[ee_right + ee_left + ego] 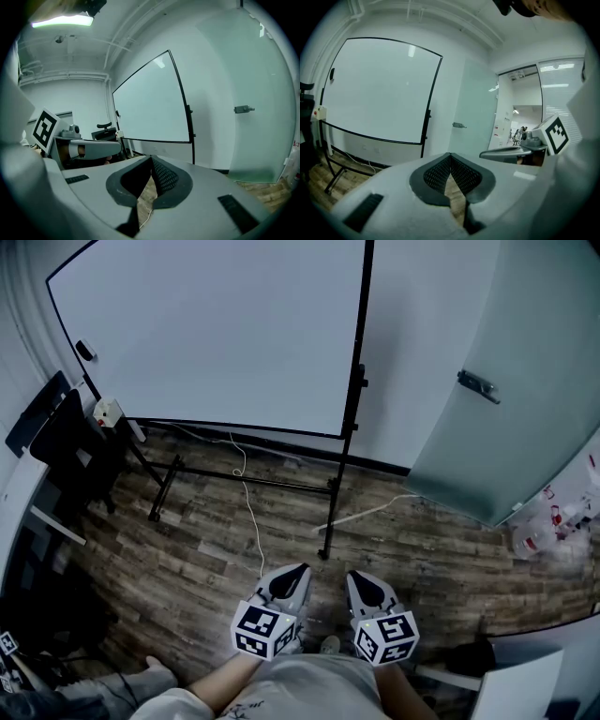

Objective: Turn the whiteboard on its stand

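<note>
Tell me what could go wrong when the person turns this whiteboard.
1. The white cable lies on the floor between the person and the stand; a foot could catch on it.
2. The black chair stands close to the whiteboard's lower left corner; a swinging board might strike it.
3. The left gripper and right gripper are shut; they must open first.

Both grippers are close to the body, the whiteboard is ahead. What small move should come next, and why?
Probably carry both forward to the whiteboard, toward its right frame post. The left gripper and right gripper are shut, empty and well short of it, so turning cannot start yet.
</note>
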